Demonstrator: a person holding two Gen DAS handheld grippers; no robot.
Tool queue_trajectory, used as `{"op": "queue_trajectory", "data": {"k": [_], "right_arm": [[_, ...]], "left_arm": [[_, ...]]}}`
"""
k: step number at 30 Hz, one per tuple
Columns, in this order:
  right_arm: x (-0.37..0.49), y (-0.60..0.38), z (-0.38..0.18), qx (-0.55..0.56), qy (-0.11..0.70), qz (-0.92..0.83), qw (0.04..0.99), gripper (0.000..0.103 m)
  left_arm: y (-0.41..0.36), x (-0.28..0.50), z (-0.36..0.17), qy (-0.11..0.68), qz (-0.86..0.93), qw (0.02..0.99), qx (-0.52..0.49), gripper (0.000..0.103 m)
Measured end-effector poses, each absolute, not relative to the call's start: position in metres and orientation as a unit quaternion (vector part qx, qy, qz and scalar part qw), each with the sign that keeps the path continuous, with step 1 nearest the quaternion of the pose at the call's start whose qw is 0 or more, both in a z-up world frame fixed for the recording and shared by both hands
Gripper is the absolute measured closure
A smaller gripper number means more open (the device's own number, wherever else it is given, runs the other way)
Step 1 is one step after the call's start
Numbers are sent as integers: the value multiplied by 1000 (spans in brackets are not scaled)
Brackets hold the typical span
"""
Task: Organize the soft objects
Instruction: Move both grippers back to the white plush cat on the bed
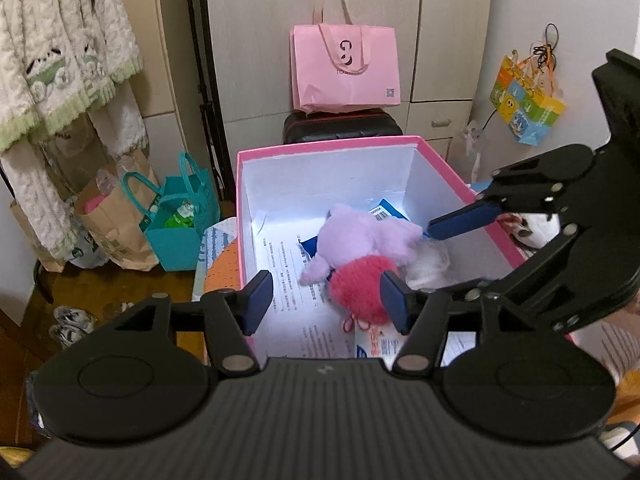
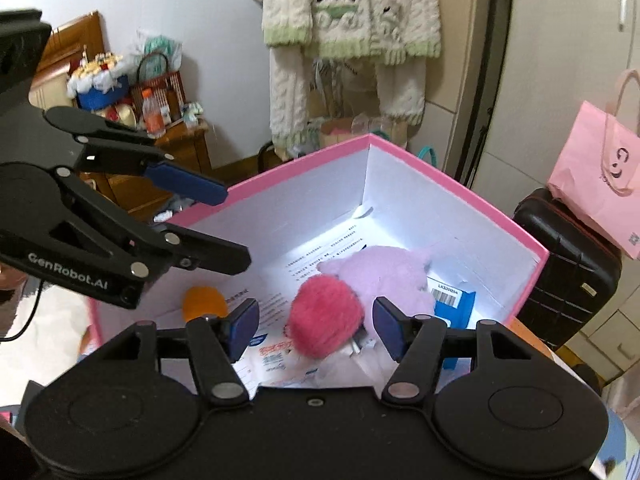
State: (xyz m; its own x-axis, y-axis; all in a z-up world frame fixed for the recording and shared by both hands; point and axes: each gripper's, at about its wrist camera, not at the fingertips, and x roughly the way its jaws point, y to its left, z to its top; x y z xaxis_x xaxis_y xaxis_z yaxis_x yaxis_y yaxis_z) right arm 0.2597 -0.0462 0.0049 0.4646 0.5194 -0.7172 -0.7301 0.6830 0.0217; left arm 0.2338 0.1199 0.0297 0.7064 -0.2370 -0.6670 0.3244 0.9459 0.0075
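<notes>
A pink box (image 1: 328, 146) with white inner walls stands open below both grippers. On printed papers on its floor lie a lilac plush toy (image 1: 360, 236), a fluffy pink ball (image 1: 360, 288) and a white soft piece (image 1: 428, 264). My left gripper (image 1: 326, 304) hangs open over the box's near side, the pink ball beside its right finger. In the right wrist view, the pink ball (image 2: 326, 312) lies between the fingers of my right gripper (image 2: 316, 328), which is open and does not press it. An orange soft object (image 2: 204, 304) lies left of it. The lilac plush (image 2: 384, 272) lies behind the ball.
A blue barcoded packet (image 2: 452, 300) lies in the box. Behind it stand a black suitcase (image 1: 340, 126) and a pink shopping bag (image 1: 346, 68). Teal bag (image 1: 180, 224) and paper bag (image 1: 116, 232) sit on the floor left. Cream knitwear (image 1: 60, 60) hangs above. A cluttered wooden cabinet (image 2: 172, 148) stands far left.
</notes>
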Motion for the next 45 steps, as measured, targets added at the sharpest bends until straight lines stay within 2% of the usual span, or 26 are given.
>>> {"op": "queue_trajectory", "data": {"k": [27, 45], "right_arm": [[121, -104, 64, -141, 305, 343, 877, 24], [58, -150, 49, -152, 305, 333, 879, 23]], "left_arm": [[95, 104, 70, 355, -227, 901, 102, 39], [59, 54, 61, 373, -266, 879, 135, 32]]}}
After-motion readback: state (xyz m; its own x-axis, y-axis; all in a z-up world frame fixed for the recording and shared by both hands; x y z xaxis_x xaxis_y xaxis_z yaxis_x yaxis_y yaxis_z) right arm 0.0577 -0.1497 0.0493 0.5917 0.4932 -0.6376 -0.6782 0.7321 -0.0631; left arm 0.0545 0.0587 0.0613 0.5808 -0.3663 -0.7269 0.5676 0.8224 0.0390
